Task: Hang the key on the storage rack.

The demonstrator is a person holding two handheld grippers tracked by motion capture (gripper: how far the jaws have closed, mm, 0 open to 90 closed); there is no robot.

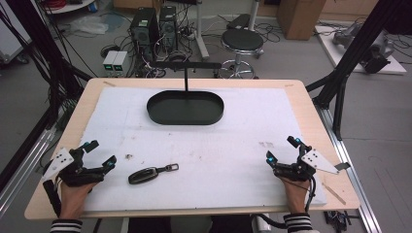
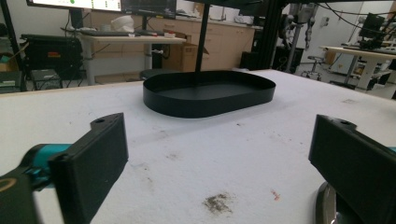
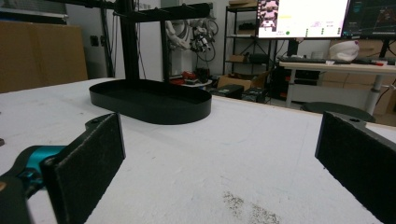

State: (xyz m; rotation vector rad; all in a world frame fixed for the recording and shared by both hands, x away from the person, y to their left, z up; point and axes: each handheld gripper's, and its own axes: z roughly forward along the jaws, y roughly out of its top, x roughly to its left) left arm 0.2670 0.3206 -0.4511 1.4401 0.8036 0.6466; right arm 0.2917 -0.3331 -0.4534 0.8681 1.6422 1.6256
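- A wooden bench [image 1: 311, 104] carries a white mat [image 1: 243, 141] that covers most of its top.
- A black oval tray [image 1: 185, 108] sits on the mat toward 12 o'clock. A thin black post [image 1: 186, 80] rises from its far rim and bears a black crossbar [image 1: 188, 65].
- A dark car key fob [image 1: 144, 175] with a metal clip [image 1: 170, 168] lies on the mat at about 7 o'clock, tilted so that the clip end points toward 2 o'clock.
- The left claw [image 1: 100, 154] rests at 8 o'clock, held by a hand [image 1: 74, 195] in a striped sleeve [image 1: 65, 225]. Its jaws stand wide apart with nothing between them, just to the 9 o'clock side of the fob.
- The right claw [image 1: 282, 148] rests at 4 o'clock, well apart from the fob, jaws wide and empty.
- In the left gripper view, dark smudges [image 2: 218, 203] mark the mat ahead of the claw [image 2: 219, 158].
- In the right gripper view, the claw [image 3: 219, 158] faces the tray across bare mat.
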